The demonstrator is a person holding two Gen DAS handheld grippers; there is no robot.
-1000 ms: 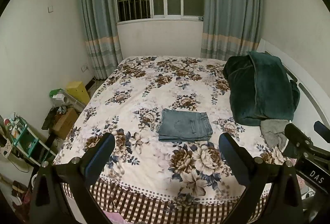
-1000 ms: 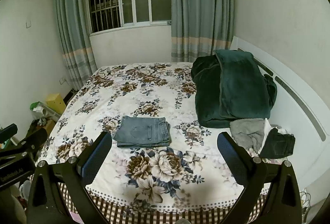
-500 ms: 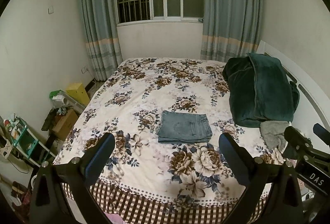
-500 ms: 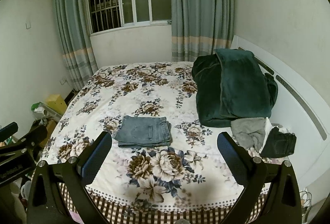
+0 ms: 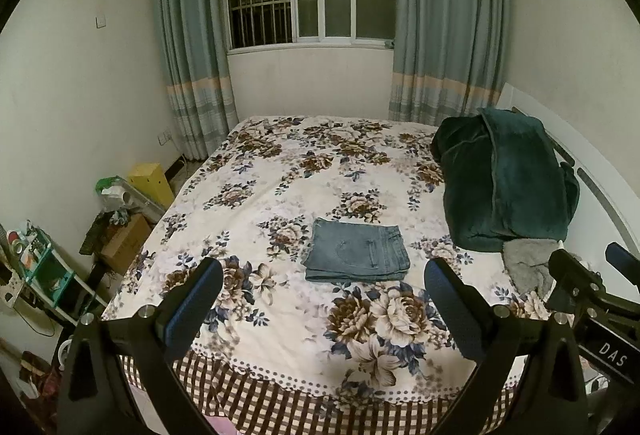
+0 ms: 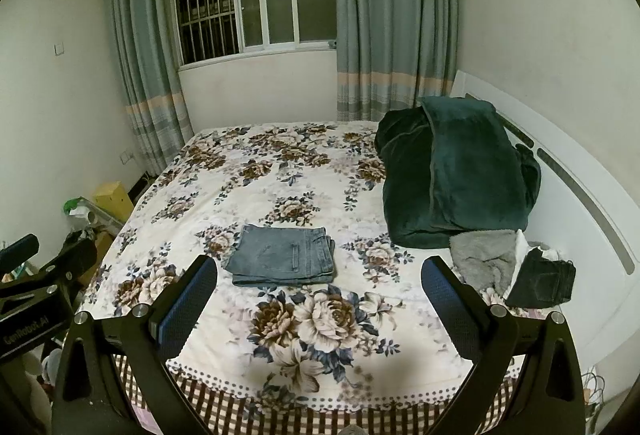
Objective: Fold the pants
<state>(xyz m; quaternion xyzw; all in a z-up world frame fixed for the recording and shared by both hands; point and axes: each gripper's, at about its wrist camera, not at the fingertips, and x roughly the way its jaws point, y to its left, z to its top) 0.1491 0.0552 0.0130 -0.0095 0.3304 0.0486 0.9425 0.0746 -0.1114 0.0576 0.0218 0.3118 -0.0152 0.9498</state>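
1. Blue jeans (image 5: 356,250) sit folded flat, mid bed (image 5: 280,331).
2. L gripper (image 5: 324,309) & R gripper (image 6: 320,305) — both wide open, holding nothing, well back.
3. Job looks done — don't bump the stack.

Faded blue jeans (image 5: 356,250) lie on a white bedspread (image 5: 280,319) with brown flowers, beside a dark green blanket (image 5: 504,183).
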